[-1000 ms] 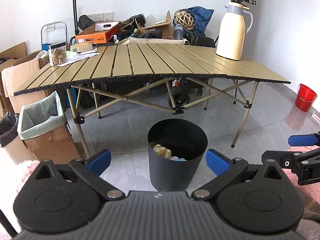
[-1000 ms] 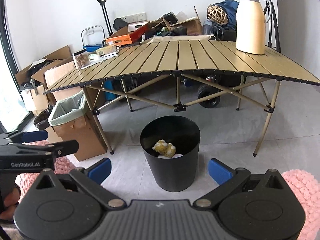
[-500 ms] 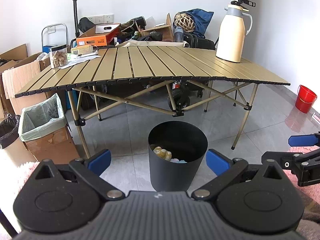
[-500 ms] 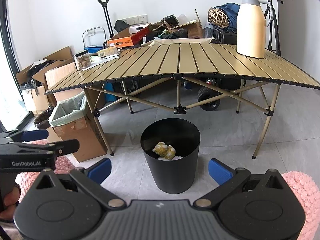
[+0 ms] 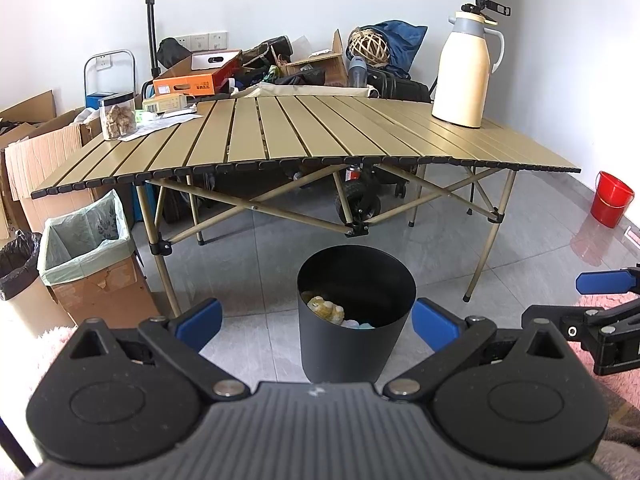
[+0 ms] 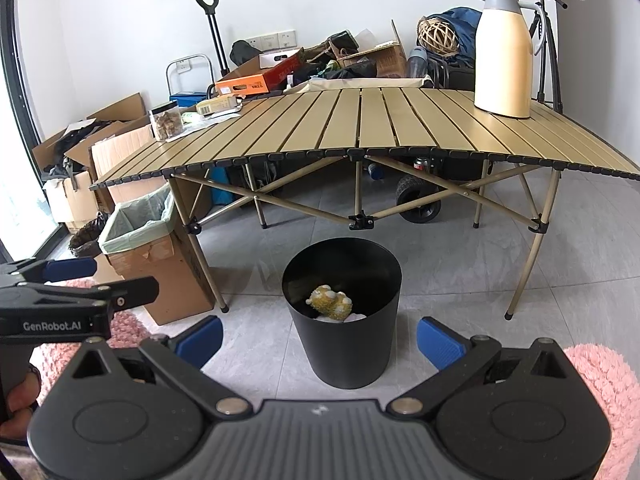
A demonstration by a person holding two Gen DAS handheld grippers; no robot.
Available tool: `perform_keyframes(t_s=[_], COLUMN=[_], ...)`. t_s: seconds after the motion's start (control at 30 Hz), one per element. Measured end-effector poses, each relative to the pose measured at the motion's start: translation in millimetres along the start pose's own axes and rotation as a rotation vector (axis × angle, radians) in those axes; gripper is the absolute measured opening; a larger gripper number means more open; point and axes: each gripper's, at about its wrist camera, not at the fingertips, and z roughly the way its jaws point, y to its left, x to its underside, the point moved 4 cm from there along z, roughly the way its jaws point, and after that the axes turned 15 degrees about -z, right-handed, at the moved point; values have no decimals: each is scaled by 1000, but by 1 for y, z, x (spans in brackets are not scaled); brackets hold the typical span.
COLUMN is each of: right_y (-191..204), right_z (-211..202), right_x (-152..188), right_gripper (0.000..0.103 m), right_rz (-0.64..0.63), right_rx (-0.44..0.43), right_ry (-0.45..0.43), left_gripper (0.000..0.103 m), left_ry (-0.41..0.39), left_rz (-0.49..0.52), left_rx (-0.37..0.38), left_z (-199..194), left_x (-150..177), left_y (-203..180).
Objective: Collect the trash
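Both grippers [image 5: 316,318] [image 6: 319,338] spread wide, empty; yellow wad [image 6: 330,303] in bin [image 6: 342,360] looks light, crushable, pinch mid-body.

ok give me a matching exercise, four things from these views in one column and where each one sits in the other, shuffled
Things:
1. black bin
2. cream thermos
3. clear jar
4. red bucket

Places:
A. on the table's left end, by some papers
B. on the floor by the right wall
C. on the floor in front of the table
D. upright on the table's right end

Pairs: 1-C, 2-D, 3-A, 4-B
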Motion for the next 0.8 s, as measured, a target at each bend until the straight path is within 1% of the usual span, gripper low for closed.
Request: perform_keyframes(t_s=[0.27,0.47,0.8], right_y=[1,2,3], right_z=[-1,-1,-3], right_x=[-1,-3,-4], right_gripper=[103,103,103], right_rz=[-2,-5,-5], right_rx=[0,1,0], right_ry=[-2,-3,-5], left_gripper=[103,103,103], left_ry=[-11,-30,-69], left_rz=[1,0,-3], left_rx=[9,33,28], left_z=[-4,-6,-9], left_x=[-5,-5,-6], left_y=[0,-2,-2])
